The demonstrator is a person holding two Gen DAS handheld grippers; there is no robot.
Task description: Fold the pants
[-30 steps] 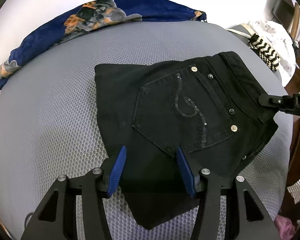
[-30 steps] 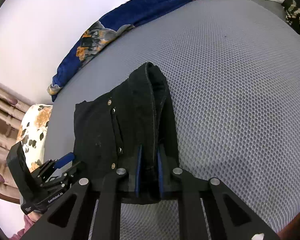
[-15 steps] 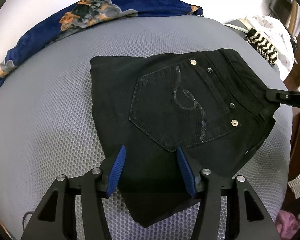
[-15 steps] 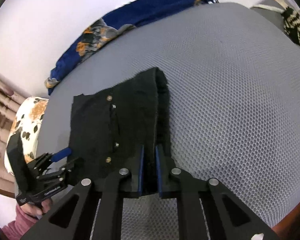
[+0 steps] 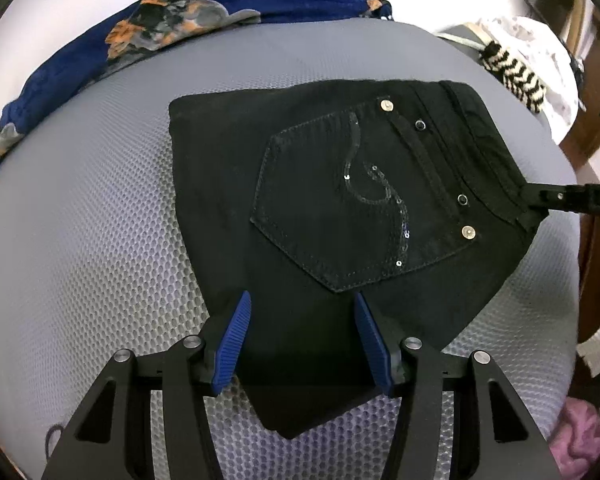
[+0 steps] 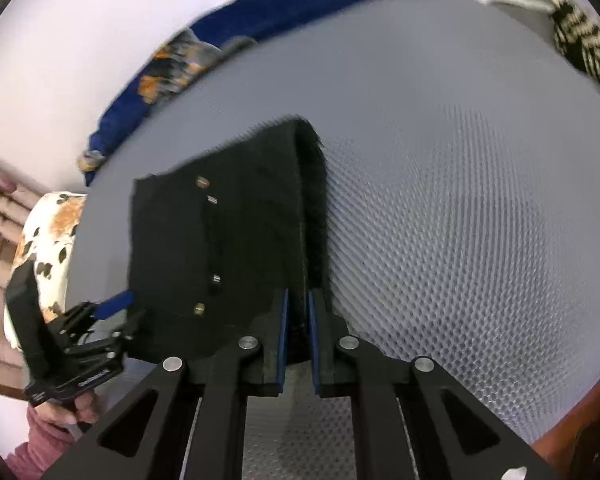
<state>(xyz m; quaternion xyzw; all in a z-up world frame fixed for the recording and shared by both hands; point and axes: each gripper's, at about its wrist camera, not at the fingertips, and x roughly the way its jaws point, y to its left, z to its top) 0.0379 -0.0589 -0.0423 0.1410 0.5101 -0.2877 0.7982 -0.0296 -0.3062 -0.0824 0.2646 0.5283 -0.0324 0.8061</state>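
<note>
So the black pants [image 5: 332, 216] are already down to a compact folded bundle, sitting mid-frame in the left wrist view on the grey honeycomb-mesh surface [image 5: 100, 216], back pocket with the sequin swirl [image 5: 374, 184] facing up. In the right wrist view they fill the centre-left, waistband edge running up toward the middle of the frame.

Handling-wise, this looks like stretch denim: thick, fairly heavy for its size, floppy but with some body where the layers stack. I'd guess it won't slip much on that textured mesh, and nothing here is fragile apart from maybe the sequins snagging. The stiffest bits to grab are the waistband and seams, since the layers are bulkiest there.

The right claw [image 6: 297, 316] is clenched on the waistband edge at the bottom centre of its own view, with fabric pinched between the blue pads. From the left camera you see it coming in from the right edge of the frame at the waistband corner.

The left claw [image 5: 302, 320] is released, jaws about half spread, hovering over the lower edge of the bundle with fabric between the pads but not squeezed.

Writing: there's white lettering on the side of each claw body, but too small or cut off to read. No brand tag visible on the pants.
</note>
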